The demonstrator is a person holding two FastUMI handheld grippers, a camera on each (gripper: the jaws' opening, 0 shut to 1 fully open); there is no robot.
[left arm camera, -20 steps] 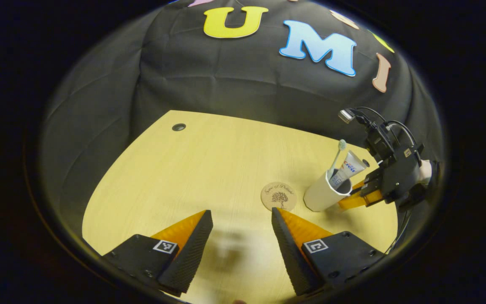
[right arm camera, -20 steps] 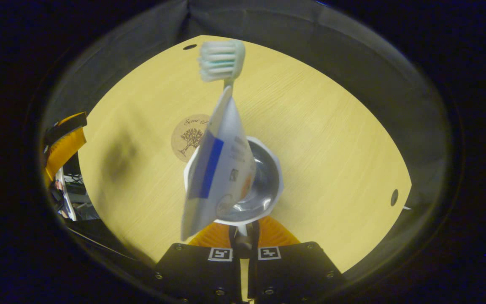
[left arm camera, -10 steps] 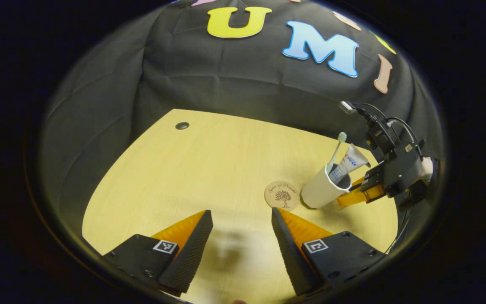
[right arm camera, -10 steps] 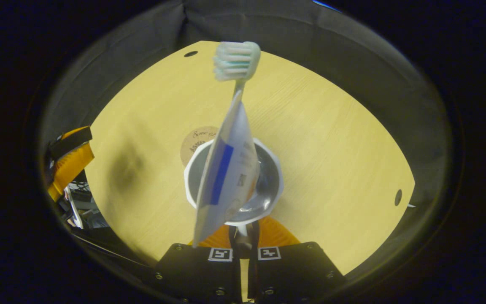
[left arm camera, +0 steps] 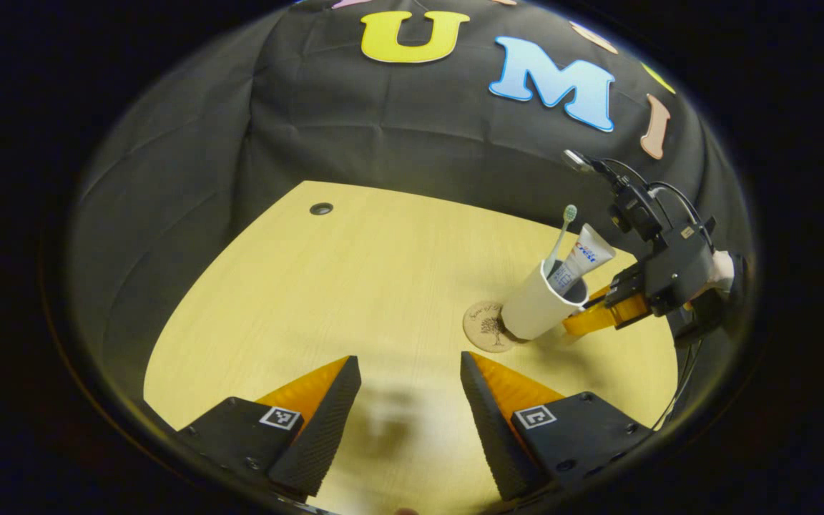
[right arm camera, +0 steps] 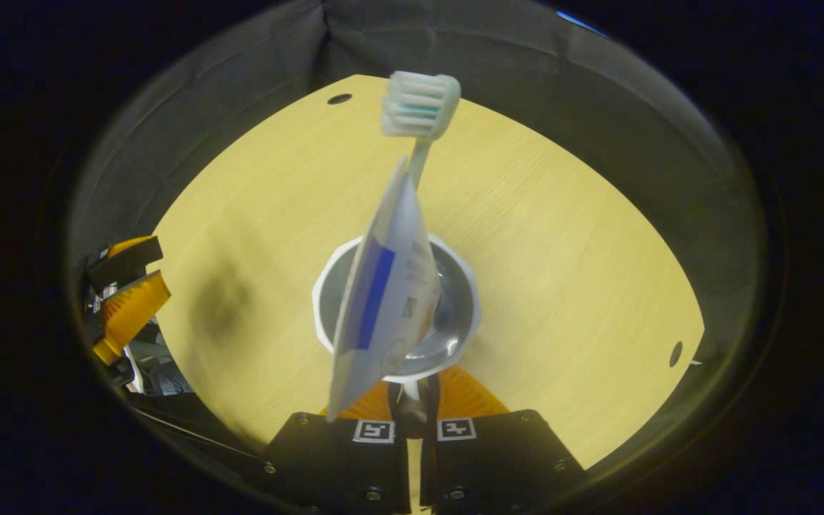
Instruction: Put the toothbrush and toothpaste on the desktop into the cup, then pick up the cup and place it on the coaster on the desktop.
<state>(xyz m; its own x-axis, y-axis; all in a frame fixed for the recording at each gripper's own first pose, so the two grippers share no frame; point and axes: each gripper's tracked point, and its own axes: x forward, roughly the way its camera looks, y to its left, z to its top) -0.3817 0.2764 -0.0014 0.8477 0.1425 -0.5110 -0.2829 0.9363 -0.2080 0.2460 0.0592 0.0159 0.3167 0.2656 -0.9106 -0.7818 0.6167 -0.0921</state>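
Note:
A white cup (left arm camera: 530,315) holding the toothbrush (left arm camera: 563,227) and the toothpaste tube (left arm camera: 581,257) hangs tilted at the right edge of the round coaster (left arm camera: 482,327), covering part of it. My right gripper (left arm camera: 585,322) is shut on the cup's wall, with a hand (left arm camera: 724,267) behind it. In the right gripper view I look down into the cup (right arm camera: 463,286): the toothpaste (right arm camera: 383,300) and the toothbrush head (right arm camera: 419,104) stick up, and my right gripper (right arm camera: 412,392) pinches the near rim. My left gripper (left arm camera: 408,361) stands open over bare desktop, nothing between its fingers.
The yellow wooden desktop (left arm camera: 355,286) has a cable hole (left arm camera: 321,209) at its far left corner, and a second hole (right arm camera: 675,352) in the right gripper view. The left gripper (right arm camera: 124,309) shows at that view's left edge. Black cloth walls surround the desk.
My right gripper has carried the cup leftwards from beside the coaster to over its edge; in the right gripper view the coaster has slid under the cup. The left gripper stays open.

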